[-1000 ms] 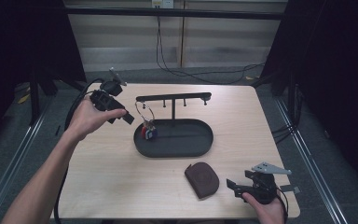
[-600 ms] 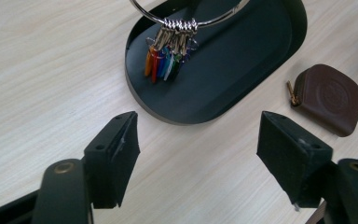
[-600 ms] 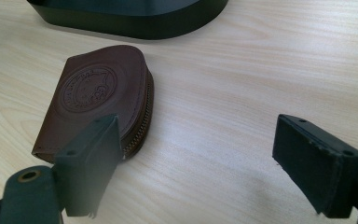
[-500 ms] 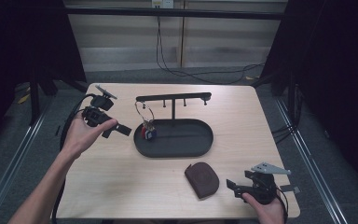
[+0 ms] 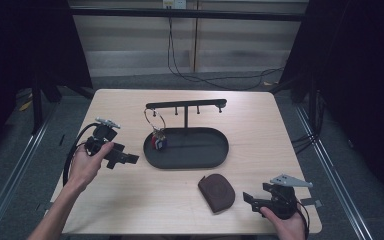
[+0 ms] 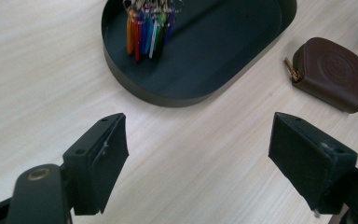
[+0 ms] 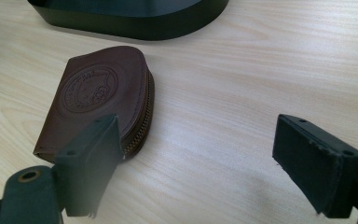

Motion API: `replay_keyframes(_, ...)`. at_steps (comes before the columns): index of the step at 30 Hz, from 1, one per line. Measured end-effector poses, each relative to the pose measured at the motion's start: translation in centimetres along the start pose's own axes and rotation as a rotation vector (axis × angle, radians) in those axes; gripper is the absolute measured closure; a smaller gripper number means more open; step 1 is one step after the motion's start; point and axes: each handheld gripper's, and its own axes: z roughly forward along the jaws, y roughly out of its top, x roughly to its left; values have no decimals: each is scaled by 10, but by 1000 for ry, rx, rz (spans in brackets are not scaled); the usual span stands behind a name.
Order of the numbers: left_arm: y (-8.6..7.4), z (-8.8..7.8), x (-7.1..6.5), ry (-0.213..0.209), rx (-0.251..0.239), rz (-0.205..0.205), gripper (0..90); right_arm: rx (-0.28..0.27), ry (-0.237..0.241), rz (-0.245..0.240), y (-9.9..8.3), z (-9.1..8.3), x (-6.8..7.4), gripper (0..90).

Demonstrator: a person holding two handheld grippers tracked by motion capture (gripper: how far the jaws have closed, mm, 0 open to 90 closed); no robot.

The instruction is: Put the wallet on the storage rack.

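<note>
L gripper (image 5: pixel 122 157) hovers over bare wood at the table's left, jaws just spread wide w/ nothing btwn them, near the left rim of the black oval metal tray (image 5: pixel 220 157). Colourful key bunch (image 5: pixel 158 140) hangs on a ring from the tray's rail, left end. R gripper (image 5: pixel 252 200) sits near the near-right edge, jaws spread, empty, just right of the brown leather zip pouch (image 5: pixel 216 192).

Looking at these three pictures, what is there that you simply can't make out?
- Keyring: in the high view it is too small to tell which peg of the stand carries the ring.
- Coloured key tags: in the left gripper view the top edge cuts off the ring above them.
- Brown pouch: in the right gripper view a jaw hides its near corner; the embossed round stamp is unreadable.
- Black tray: in the right gripper view, cut off by the top edge.
</note>
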Motion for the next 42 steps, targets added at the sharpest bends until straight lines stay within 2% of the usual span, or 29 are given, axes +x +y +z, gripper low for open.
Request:
replay_keyframes(2,-14,0,0,-4,-42,-3,194,0,0,-1,0,0,0,154)
replay_keyframes(3,-14,0,0,-4,-42,-3,194,0,0,-1,0,0,0,154)
replay_keyframes(4,-23,-2,1,-10,-78,-13,194,-1,-1,-1,0,0,0,154)
replay_keyframes(5,-27,-2,0,-21,-81,-19,195,-3,-1,0,0,0,0,154)
replay_keyframes(7,-35,-6,-2,-4,-98,-5,194,5,9,2,0,0,0,165)
replay_keyframes(9,-46,-6,-3,-18,-121,-25,195,12,12,-4,0,1,1,169)
replay_keyframes(11,-57,-6,-5,-23,-128,-29,196,18,12,-7,1,1,1,221)
replay_keyframes(12,-62,-5,-5,-34,-128,-35,196,21,5,-13,1,2,2,249)
replay_keyframes(13,-67,-5,-4,-45,-132,-34,195,28,1,-17,1,2,2,240)
replay_keyframes(16,-84,-2,-1,-86,-158,-66,176,33,5,-18,2,3,2,228)
replay_keyframes(20,-97,1,1,-76,-148,-92,180,42,19,6,3,5,0,219)
replay_keyframes(23,-107,0,-3,-74,-148,-84,186,40,28,6,4,3,0,219)
replay_keyframes(27,-126,0,-13,-65,-143,-90,227,40,39,30,6,1,0,207)
replay_keyframes(29,-132,-1,-15,-74,-153,-82,231,37,40,28,8,0,1,205)
replay_keyframes(34,-135,-6,-24,-82,-197,-81,240,27,47,18,18,-1,7,249)
replay_keyframes(36,-137,-7,-29,-88,-184,-79,239,31,45,16,23,0,9,255)
replay_keyframes(37,-140,-8,-33,-88,-182,-78,239,50,31,11,27,1,10,257)
replay_keyframes(38,-140,-8,-33,-88,-182,-78,240,59,26,17,30,1,10,280)
replay_keyframes(39,-144,-8,-40,-97,-178,-62,240,54,30,40,32,1,10,304)
replay_keyframes(42,-151,-7,-43,-110,-157,-41,240,38,39,73,39,0,9,318)
